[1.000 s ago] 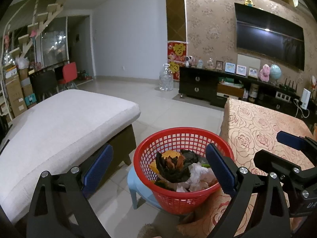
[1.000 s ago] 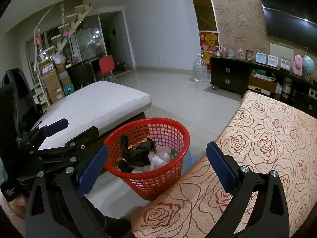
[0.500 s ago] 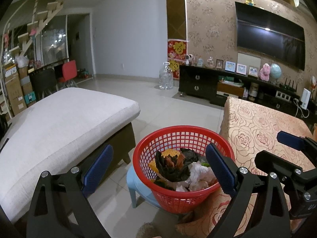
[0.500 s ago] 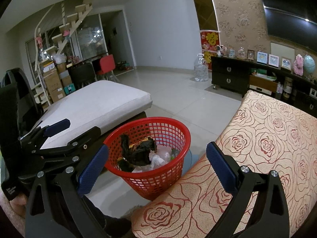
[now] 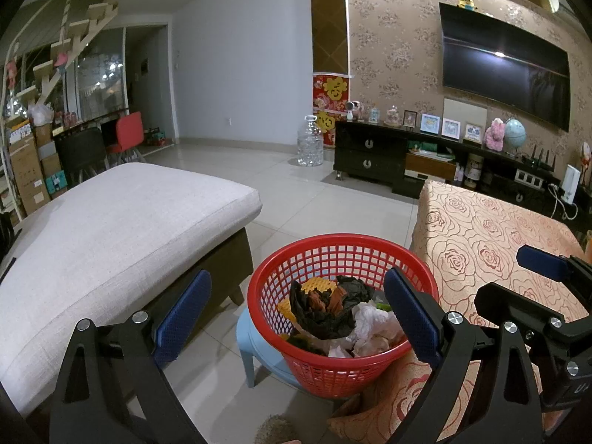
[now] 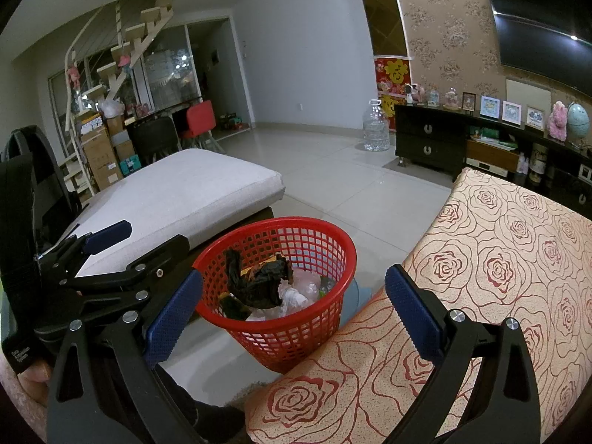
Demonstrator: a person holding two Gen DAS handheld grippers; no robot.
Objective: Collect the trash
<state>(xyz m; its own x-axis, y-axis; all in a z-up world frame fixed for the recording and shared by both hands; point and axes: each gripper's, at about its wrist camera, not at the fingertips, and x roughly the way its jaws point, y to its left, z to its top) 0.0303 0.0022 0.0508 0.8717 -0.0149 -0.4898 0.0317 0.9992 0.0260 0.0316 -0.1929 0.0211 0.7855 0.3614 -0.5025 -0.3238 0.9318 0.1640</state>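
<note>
Both the left gripper and the right gripper hang with jaws wide apart, holding nothing. The red basket, full of trash, stands on a blue stool beside the near corner of the rose-cloth table. No trash shows on the table, so collecting looks nearly done; the next move is probably to search for remaining pieces.

red mesh basket, pale blue stool, beige rose-patterned tablecloth, blue-padded black claws

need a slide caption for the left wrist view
Open left tongs above a red plastic mesh basket of crumpled trash on a pale blue stool.
</note>
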